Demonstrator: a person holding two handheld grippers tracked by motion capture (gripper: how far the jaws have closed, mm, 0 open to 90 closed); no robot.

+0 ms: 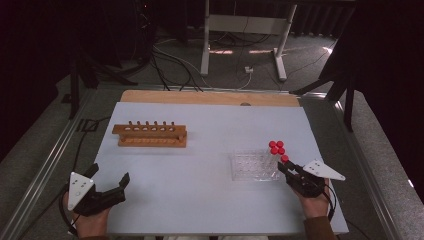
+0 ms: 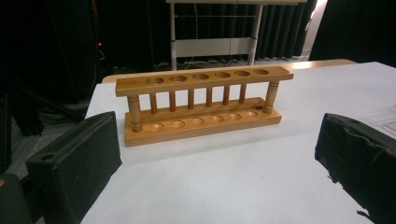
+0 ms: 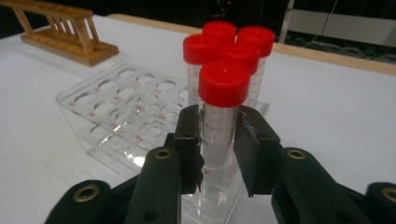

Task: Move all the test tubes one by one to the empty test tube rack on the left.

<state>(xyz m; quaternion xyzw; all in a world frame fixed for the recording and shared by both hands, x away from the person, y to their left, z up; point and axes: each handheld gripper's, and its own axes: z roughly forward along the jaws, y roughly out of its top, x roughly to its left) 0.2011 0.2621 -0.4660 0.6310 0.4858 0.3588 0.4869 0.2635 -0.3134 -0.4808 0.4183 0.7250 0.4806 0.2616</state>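
With the wooden rack (image 2: 203, 105) still bare, first tube (image 3: 223, 112) clamped in right gripper (image 3: 219, 140).
Four more waiting in clear rack (image 1: 247, 167); left gripper (image 1: 107, 192) idle, gaping.

On the tabletop (image 1: 210, 185) the wooden rack (image 1: 150, 135) stands left of centre, toward the far side. The clear tube rack (image 1: 250, 166) lies well apart from it on the right, nearer the person. 5 capped tubes (image 1: 276, 148) stand upright in that rack's right end, 4 clustered behind and 1, the nearest tube (image 3: 223, 116), in front. The left tongs (image 1: 107, 187) sit at the near left edge, before the wooden rack; the right tongs (image 1: 286, 167) are at the clear rack's right end, closed around the nearest tube.
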